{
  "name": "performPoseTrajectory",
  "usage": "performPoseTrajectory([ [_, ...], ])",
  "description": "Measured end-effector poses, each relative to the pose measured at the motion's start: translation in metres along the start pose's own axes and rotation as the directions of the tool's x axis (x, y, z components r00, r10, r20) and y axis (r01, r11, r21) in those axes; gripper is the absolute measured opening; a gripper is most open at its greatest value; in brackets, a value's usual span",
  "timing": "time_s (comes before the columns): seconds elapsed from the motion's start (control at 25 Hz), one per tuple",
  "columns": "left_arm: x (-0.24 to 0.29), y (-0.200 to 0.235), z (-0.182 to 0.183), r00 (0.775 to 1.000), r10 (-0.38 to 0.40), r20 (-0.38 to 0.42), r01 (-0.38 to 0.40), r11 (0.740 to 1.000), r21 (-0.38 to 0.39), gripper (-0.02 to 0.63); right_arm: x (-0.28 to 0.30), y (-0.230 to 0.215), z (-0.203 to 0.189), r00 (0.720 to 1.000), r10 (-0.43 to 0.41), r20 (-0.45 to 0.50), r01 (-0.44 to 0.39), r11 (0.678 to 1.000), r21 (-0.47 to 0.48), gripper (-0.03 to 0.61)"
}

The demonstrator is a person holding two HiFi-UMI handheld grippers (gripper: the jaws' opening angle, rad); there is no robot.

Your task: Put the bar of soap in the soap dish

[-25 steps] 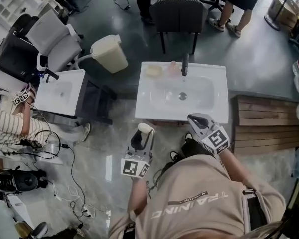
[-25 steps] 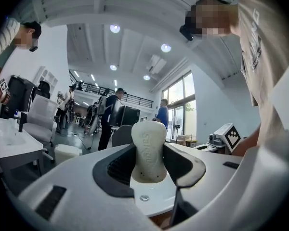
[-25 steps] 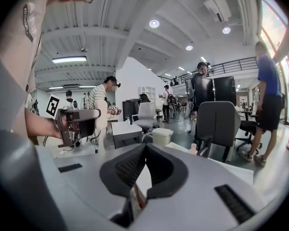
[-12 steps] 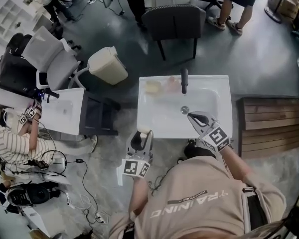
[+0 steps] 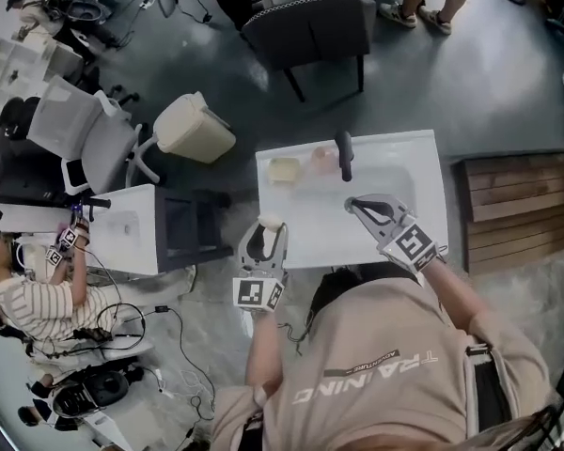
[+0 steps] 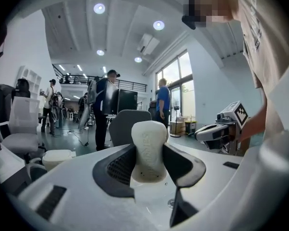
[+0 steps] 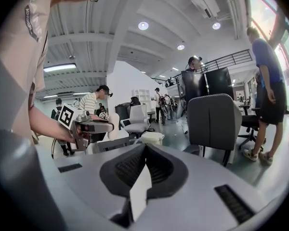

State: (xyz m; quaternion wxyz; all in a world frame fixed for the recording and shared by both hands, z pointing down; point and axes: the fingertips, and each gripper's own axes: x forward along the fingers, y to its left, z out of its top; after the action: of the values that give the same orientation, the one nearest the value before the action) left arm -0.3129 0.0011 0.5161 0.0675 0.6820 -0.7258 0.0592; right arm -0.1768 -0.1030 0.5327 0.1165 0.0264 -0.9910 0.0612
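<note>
Left gripper (image 5: 265,236) clamps the cream rounded bar of soap (image 6: 148,146) by its flat faces at the near edge of the white sink (image 5: 423,158), rigid, probably slick, so grip firmly; right gripper (image 5: 359,205) pinched together, empty.

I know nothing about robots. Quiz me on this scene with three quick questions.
1. True or false: the right gripper is shut and empty.
2. What holds the soap? A: left gripper. B: right gripper. C: nothing, it lies in the sink.
3. Fill in: seen from the person, the faucet stands at the sink's ___ edge.

Key: 1 true; 2 A; 3 far.
</note>
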Motion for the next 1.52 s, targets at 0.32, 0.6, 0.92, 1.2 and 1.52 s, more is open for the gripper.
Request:
performPoseTrajectory([
  [0.32,0.041,0.029,-0.01,0.984,-0.161,-0.072,0.165,0.984,0.065,0.178,0.017,-0.001,0.008,0.993,-0.117,-0.006,0.117,0.991,0.064,0.012],
  [0.6,0.081,0.041,-0.042,0.913,-0.325,-0.247,0.386,0.884,0.264,0.176,0.016,-0.008,0.008,0.963,-0.267,-0.017,0.268,0.96,0.076,0.012],
  [0.92,0.114,0.05,-0.093,0.818,-0.383,-0.428,0.546,0.75,0.373,0.176,0.005,-0.015,-0.002,0.92,-0.39,-0.037,0.391,0.911,0.132,0.012],
  [1.2,0.136,0.058,-0.127,0.753,-0.366,-0.547,0.629,0.647,0.431,0.176,0.008,-0.013,-0.003,0.91,-0.412,-0.047,0.414,0.901,0.126,0.012],
  [1.52,0.154,0.072,-0.158,0.666,-0.336,-0.666,0.719,0.527,0.453,0.176,0.006,-0.021,-0.008,0.892,-0.448,-0.061,0.452,0.881,0.138,0.012],
])
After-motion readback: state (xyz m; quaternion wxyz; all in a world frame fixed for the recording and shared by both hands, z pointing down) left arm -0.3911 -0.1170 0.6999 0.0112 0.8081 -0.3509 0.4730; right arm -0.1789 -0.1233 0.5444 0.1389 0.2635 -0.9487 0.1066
